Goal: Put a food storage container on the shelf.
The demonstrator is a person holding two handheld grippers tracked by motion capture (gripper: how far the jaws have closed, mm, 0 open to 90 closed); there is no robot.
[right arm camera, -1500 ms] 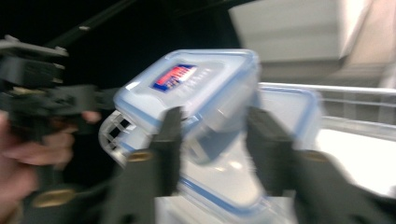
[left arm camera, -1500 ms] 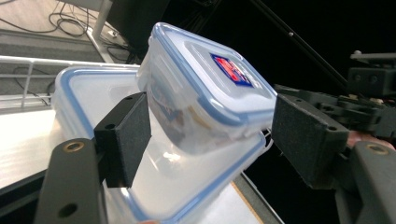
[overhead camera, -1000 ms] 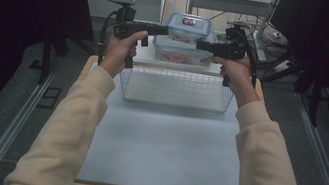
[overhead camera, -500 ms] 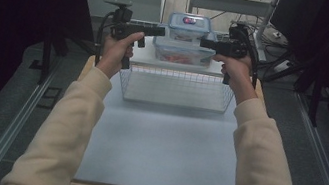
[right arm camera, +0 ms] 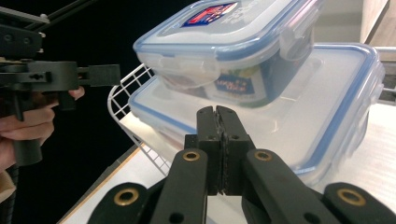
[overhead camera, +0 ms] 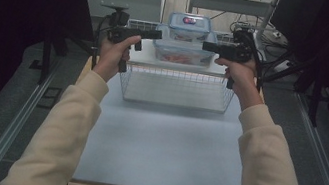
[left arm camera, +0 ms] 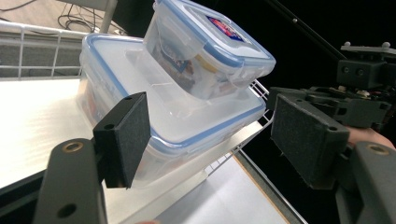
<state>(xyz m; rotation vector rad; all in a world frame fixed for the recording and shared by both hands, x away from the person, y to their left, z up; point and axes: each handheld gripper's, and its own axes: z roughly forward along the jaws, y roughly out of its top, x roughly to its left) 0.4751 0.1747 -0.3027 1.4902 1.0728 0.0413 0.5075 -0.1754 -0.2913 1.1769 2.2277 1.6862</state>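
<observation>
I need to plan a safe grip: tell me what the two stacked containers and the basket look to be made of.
Small container: clear, glossy plastic, contents visible through its walls; its lid has a blue rim, probably a softer seal.
Large container: the same clear plastic, with a cloudier, see-through lid.
Basket: thin wire grid, seemingly white-coated metal.

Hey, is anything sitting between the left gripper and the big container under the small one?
Nothing visible. The left gripper is open, and the big container lies right ahead between its jaws, with the small container stacked on its lid.
</observation>
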